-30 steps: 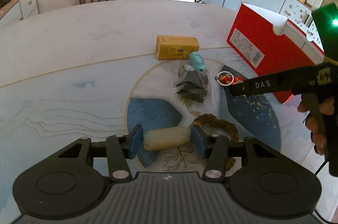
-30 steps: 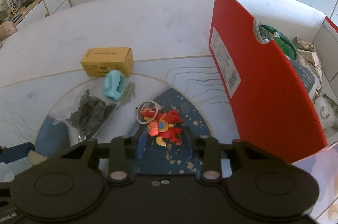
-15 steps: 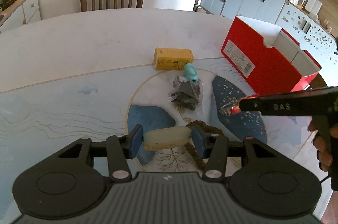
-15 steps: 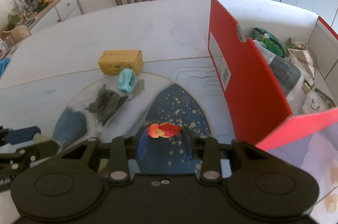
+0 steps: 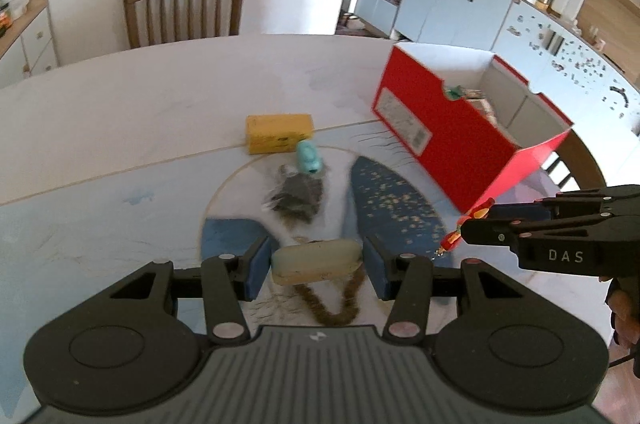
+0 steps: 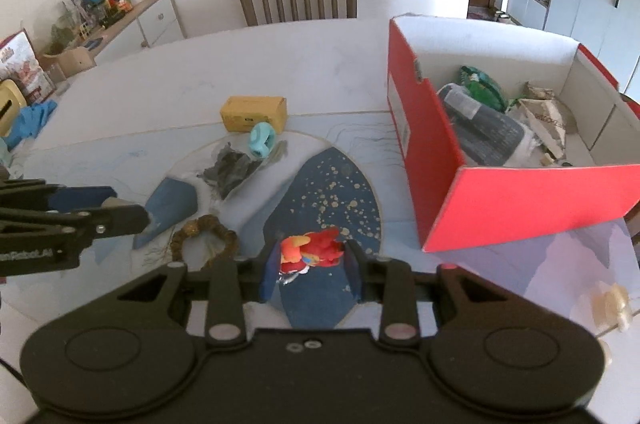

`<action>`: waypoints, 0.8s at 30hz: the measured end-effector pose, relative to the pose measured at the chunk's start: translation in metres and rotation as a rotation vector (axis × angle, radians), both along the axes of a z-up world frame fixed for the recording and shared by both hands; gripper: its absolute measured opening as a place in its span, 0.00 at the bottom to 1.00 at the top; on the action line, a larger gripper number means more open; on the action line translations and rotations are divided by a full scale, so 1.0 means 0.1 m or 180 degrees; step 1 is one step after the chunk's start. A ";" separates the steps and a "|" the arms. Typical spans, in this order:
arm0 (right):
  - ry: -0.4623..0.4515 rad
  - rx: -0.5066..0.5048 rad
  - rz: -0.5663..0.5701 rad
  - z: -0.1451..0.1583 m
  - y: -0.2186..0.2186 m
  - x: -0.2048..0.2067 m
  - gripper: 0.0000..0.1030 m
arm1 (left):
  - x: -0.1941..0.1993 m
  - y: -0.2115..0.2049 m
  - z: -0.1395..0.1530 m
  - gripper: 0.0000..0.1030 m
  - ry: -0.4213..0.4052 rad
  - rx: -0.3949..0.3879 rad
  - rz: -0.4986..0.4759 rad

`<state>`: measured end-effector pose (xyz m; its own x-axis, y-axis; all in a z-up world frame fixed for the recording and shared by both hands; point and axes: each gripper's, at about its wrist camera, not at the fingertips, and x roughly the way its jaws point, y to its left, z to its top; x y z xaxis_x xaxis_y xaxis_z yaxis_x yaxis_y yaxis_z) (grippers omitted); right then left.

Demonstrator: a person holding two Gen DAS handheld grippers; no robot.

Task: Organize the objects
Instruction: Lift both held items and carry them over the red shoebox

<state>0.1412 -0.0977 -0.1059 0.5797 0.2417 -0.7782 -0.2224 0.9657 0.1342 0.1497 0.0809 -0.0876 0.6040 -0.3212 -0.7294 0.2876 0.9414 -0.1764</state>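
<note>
Above table [image 6: 280, 71] now, both held items.

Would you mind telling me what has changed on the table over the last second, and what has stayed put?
The right gripper has lifted the red keychain toy off the table and carried it toward the red box. The left gripper has risen slightly, still clamped on the pale soap bar. The yellow box, teal object, dark packet and brown woven ring have not moved.
</note>
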 end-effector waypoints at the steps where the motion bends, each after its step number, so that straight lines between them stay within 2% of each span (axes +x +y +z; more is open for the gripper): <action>1: -0.0024 0.0012 -0.0008 0.04 -0.03 -0.02 0.32 | 0.00 -0.02 0.02 0.48 0.0005 -0.0012 -0.0019; 11: -0.0316 0.0186 -0.0093 0.54 -0.42 -0.03 0.32 | 0.16 -0.41 0.36 0.48 -0.0099 -0.0060 -0.0230; 19: -0.0617 0.0228 -0.0210 0.93 -0.87 0.18 0.32 | 0.37 -0.85 0.63 0.48 -0.0262 -0.0016 -0.0421; 24: -0.0754 0.0198 -0.0311 1.04 -1.17 0.36 0.32 | 0.57 -1.22 0.77 0.48 -0.0314 0.0039 -0.0548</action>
<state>0.1767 -0.2150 -0.0015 0.7669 0.2187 -0.6034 -0.1608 0.9756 0.1493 0.2072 -0.0406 -0.0104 0.6096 -0.4175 -0.6738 0.4599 0.8786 -0.1283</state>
